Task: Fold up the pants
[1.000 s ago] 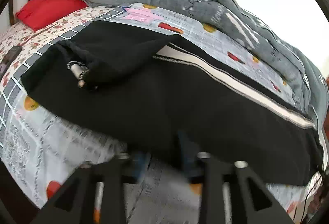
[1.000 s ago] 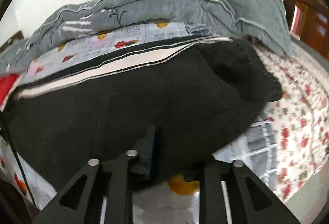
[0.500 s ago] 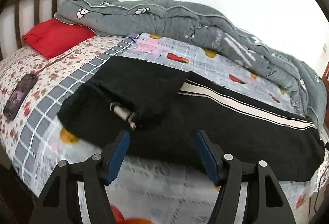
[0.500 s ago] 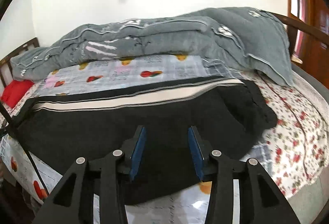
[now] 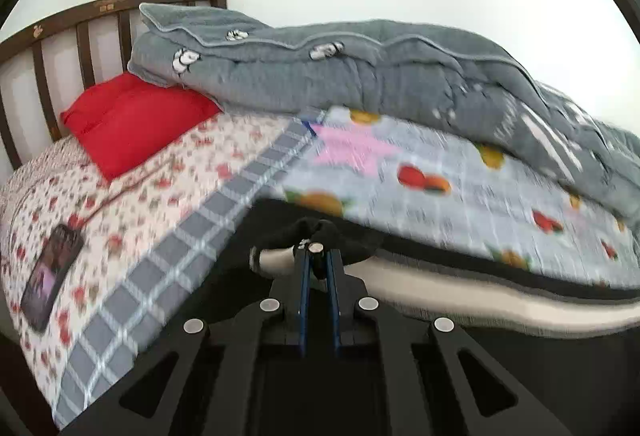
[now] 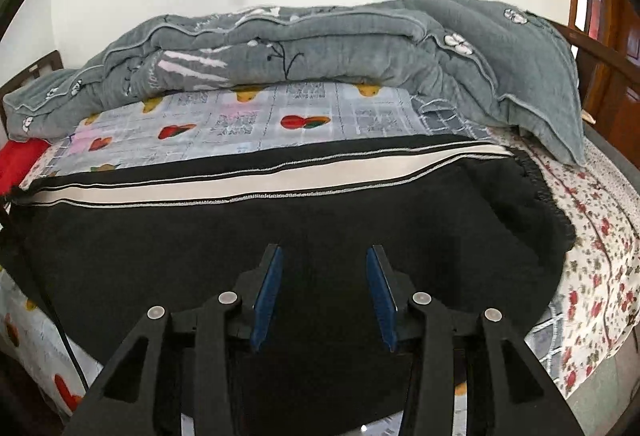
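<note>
Two grippers: left gripper (image 5: 317, 256) pinches the black white-striped fabric pants (image 6: 320, 220) at twelve o'clock, its jaws just closed; right gripper (image 6: 323, 276) stands part-open, empty, above them.

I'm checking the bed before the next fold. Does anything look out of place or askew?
A dark phone lies loose on the floral sheet, beside the black pants with the white side stripe. The pants' right end is bunched rather than flat. The grey quilt is heaped along the far side.
</note>
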A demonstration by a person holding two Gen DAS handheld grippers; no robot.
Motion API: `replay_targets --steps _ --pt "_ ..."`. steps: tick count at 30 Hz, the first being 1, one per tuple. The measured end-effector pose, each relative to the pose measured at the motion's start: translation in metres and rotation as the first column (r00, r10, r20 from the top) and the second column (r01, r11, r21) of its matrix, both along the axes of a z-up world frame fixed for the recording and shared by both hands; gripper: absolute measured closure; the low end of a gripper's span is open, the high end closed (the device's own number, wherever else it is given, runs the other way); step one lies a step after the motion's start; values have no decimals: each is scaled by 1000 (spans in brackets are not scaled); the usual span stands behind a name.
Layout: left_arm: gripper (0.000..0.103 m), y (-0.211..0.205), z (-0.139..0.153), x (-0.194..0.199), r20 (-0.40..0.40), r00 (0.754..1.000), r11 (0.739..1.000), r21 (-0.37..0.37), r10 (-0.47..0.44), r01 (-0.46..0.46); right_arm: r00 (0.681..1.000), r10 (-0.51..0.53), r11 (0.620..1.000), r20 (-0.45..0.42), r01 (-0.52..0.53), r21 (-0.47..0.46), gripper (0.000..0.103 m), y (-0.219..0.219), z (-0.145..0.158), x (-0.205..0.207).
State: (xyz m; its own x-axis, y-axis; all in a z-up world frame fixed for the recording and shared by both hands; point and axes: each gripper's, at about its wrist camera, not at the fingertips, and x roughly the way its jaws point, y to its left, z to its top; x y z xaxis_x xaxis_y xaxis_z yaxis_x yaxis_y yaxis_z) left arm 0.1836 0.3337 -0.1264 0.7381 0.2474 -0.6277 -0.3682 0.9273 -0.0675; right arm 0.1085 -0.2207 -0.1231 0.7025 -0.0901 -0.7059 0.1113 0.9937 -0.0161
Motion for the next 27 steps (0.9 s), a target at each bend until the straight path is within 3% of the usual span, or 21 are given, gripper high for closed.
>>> replay_targets --steps 5,6,9,12,16,17,19,20,21,24,27 --pt "92 36 -3 31 -25 1000 991 -133 -4 1 999 -1 1000 -44 2 24 60 8 -13 25" --pt "85 41 -5 33 -27 999 987 -163 -17 12 999 0 1000 -46 1 31 60 10 -14 28" --pt "14 49 -12 33 -12 1000 986 -168 -6 4 999 5 999 -47 -3 44 60 14 -15 35" --pt "16 48 -19 43 -32 999 995 -100 -28 25 999 12 999 -52 -10 49 60 20 -15 42" --pt "17 54 -34 61 -95 995 992 -128 -18 5 998 26 999 -58 -24 34 60 28 -15 52" --pt "21 56 -39 67 -126 992 992 -120 9 -24 998 28 999 -59 -27 26 60 30 -15 55" --pt "61 59 -47 77 -157 988 991 -129 9 -30 998 33 999 -58 -31 18 60 33 -15 60" --pt "69 59 -49 80 -170 985 993 -115 15 -35 998 35 999 -59 -34 19 60 33 -15 62" --pt "86 58 -47 82 -167 986 996 -87 18 -33 997 41 999 -60 -40 18 60 34 -14 66" --pt "86 65 -28 70 -50 998 995 -88 39 -43 997 50 998 -61 -52 -25 60 34 -12 78" --pt "86 72 -46 86 -149 987 994 -82 56 -69 996 78 994 -51 -82 -79 58 32 -5 93"
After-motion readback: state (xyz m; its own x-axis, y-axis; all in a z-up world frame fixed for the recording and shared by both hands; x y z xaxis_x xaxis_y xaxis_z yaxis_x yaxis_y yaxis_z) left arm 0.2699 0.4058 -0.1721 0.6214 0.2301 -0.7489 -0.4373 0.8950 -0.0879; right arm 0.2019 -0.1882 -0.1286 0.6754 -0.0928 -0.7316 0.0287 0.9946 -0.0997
